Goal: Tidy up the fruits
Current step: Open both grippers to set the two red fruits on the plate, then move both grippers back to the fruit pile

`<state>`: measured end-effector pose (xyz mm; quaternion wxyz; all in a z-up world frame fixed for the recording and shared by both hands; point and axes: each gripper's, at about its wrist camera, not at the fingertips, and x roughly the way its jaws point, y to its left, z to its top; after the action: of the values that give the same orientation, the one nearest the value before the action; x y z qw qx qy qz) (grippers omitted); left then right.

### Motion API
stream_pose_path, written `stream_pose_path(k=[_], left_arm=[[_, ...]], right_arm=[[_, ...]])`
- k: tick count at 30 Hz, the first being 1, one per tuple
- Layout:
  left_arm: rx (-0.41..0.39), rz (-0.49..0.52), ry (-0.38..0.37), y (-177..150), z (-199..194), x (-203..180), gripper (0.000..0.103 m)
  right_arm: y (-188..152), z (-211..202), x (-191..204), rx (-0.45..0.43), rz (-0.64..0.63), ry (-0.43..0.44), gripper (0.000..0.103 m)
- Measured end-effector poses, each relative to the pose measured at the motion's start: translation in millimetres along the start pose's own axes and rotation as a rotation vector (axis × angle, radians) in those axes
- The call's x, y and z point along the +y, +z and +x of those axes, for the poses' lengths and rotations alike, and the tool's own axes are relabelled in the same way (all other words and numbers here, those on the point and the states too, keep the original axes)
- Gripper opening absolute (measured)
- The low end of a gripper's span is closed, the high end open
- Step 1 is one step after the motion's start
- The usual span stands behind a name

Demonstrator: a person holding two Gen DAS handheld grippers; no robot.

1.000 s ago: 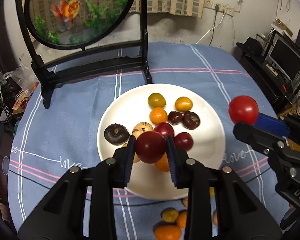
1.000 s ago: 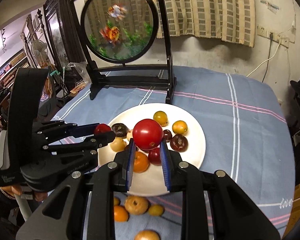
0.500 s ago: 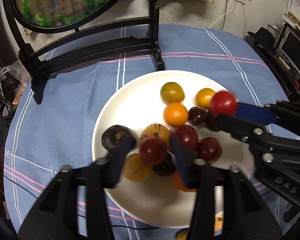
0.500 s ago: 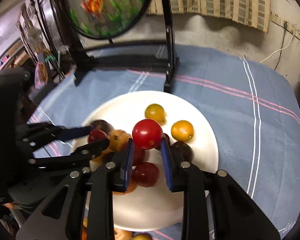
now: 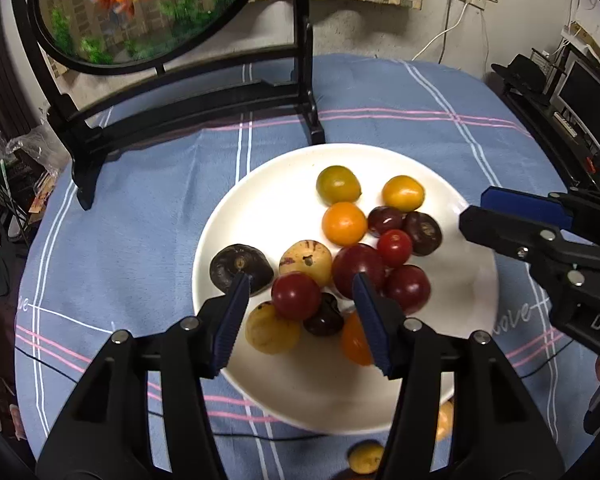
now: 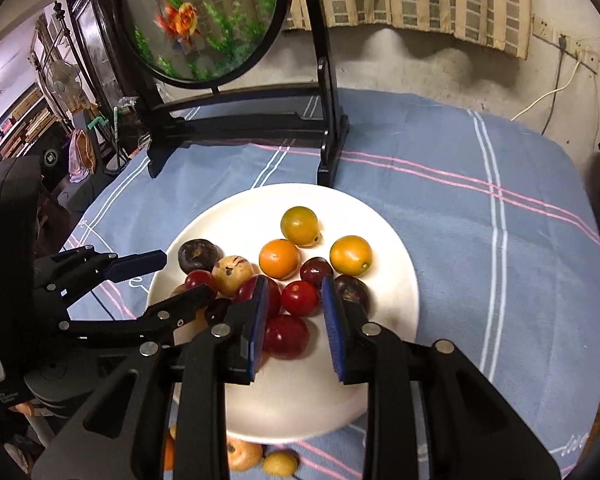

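**A:** What has changed since a second ago?

**B:** Back then, each pair of tongs carried a fruit above the round white plate. Now both fruits lie in the heap on the plate. The left tongs have just been opening. They are spread, and the dark red round fruit they were pinching sits between them on top of the pile, with a gap on each side.

**A:** And the right side?

**B:** The right tongs had a small bright red tomato clamped at their tips. From the left camera, that tomato now rests among the dark plums in the middle of the plate, clear of the tips. The tongs stand only a narrow gap apart and are pinching nothing. Both pairs are also lower and closer to the plate than before.

**A:** Where are the other fruits?

**B:** Most are on the plate: orange, yellow, greenish, speckled tan and dark purple ones. A few small yellow and orange fruits lie on the tabletop just past the plate's near rim.

**A:** Can you read any writing?

**B:** The blue cloth with pink and white stripes has the word "love" stitched in white beside the plate. The right tongs' black body shows "DA", cut off by the picture's edge. There is a small label on the left tongs' housing, but it's too small to read.
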<state>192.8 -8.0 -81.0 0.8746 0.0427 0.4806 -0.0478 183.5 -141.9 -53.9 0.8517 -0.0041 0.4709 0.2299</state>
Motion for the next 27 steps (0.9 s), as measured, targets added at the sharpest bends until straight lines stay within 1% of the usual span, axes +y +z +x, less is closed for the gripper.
stream_pose_path(k=[7,9,10,12,13,14,15,16,20,23,27], left_arm=[[-0.065,0.021,-0.003,-6.6,-47.1,-5.2,0.058],[-0.086,0.024,-0.004,-10.9,-61.5,-6.4,0.061],[-0.092,0.023,-0.005,-12.7,-66.5,-6.3,0.063],[-0.107,0.021,-0.010,-19.8,-79.5,-5.4,0.065],[-0.114,0.018,-0.013,-24.6,-85.5,-3.6,0.068],[-0.121,0.012,-0.017,-31.5,-91.5,-0.8,0.070],[-0.124,0.005,-0.019,-38.7,-95.5,2.2,0.072],[-0.125,0.000,-0.021,-46.1,-98.6,5.2,0.073],[-0.075,-0.001,-0.025,-84.9,-96.9,12.9,0.073],[-0.036,0.004,-0.048,-114.3,-91.1,12.7,0.073],[0.037,0.018,-0.097,-150.8,-78.4,3.0,0.073]], right_arm=[[-9.4,-58.3,8.7,-0.077,-0.003,-0.021,0.028],[-13.3,-75.0,11.7,-0.099,-0.006,-0.028,0.028],[-16.9,-84.1,13.6,-0.110,-0.006,-0.030,0.029],[-25.5,-98.9,17.3,-0.127,-0.002,-0.039,0.036],[-31.5,-106.7,18.9,-0.138,0.002,-0.042,0.056],[-36.3,-111.6,19.9,-0.149,0.006,-0.047,0.067],[-46.4,-120.9,22.0,-0.174,0.009,-0.055,0.067],[-55.7,-126.5,24.7,-0.178,0.002,-0.056,0.067],[-96.6,-126.6,28.7,-0.144,0.000,-0.085,0.067],[-138.2,-108.5,26.8,-0.066,0.035,-0.097,0.067],[-179.1,-85.0,30.9,0.020,0.065,-0.101,0.067]])
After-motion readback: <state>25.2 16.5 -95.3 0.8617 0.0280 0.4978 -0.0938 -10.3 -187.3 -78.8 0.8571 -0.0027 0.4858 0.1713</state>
